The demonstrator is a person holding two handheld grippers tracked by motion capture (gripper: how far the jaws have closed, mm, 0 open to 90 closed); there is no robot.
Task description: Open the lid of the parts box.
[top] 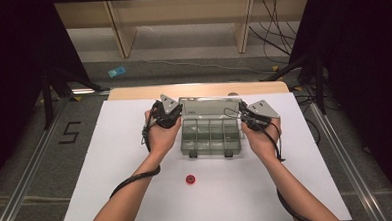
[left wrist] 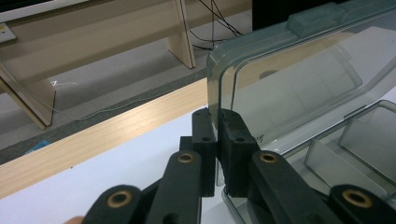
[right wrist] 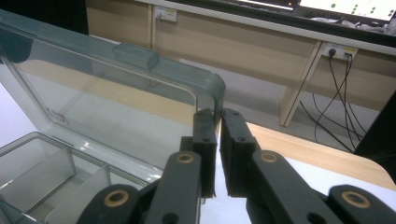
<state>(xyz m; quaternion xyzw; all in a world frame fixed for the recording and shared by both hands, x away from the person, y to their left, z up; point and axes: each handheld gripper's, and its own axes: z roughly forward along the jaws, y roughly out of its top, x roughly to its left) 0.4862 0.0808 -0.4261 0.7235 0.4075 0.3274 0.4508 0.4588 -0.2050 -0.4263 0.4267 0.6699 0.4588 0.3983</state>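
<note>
Two tongs, left [top: 176, 111] and right [top: 241, 111], with one clear compartment box [top: 210, 137] between them; one red roll [top: 190, 179] lies nearer the person; one blue object [top: 116, 72] sits on the floor beyond.

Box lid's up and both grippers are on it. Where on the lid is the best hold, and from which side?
Take the lid by its thin side edges near the top corners, one gripper from each end. It stands raised behind the compartments, so those edges are free. The left gripper and right gripper already pinch there.
</note>
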